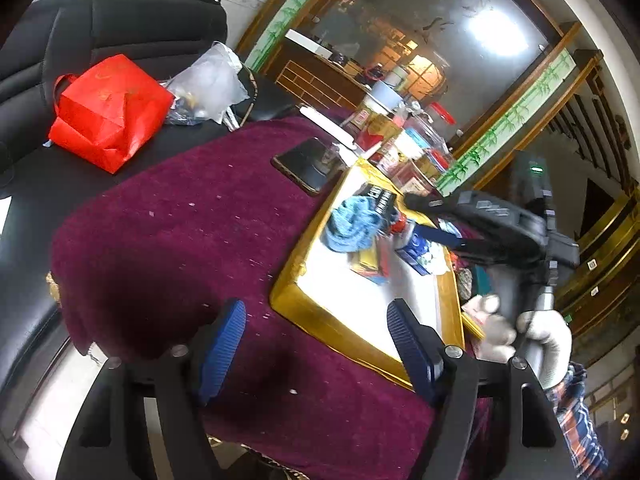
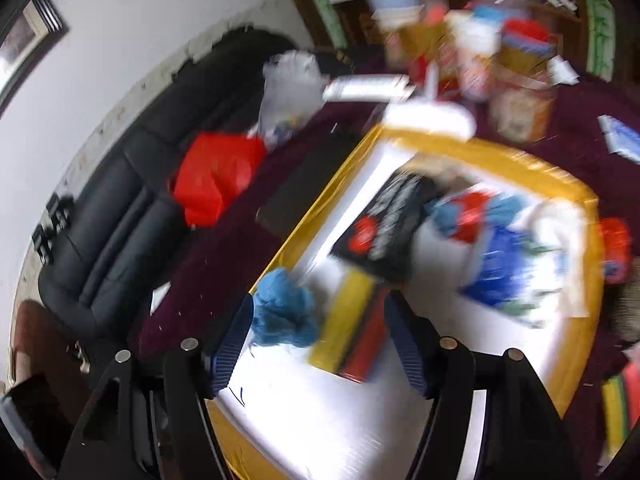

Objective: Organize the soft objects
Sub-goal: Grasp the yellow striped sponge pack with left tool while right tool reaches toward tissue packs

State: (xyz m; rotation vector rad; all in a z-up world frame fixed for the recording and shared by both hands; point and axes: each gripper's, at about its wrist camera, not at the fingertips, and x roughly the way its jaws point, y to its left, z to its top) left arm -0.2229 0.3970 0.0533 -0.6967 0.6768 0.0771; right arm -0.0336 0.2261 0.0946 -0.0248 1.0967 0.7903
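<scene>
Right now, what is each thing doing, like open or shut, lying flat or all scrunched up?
Left claw: open, nothing between its fingers.
Right claw: open, above the tray, holding nothing.
Blue cloth: scrunched up, lying in the tray.
Tray: lying flat on the purple cloth, with things inside.
Phone: lying flat, screen dark.
Red bag: crumpled, slumped on the black sofa.

Red paper bag [image 1: 110, 110] and crumpled clear plastic bag [image 1: 210, 80] on black sofa [image 1: 132, 24]; dark phone [image 1: 306, 164] flat on maroon-clothed desk [image 1: 180, 248]; cluster of jars and bottles [image 1: 400, 136] at far edge; mirrored wooden cabinet [image 1: 420, 40] behind.
</scene>
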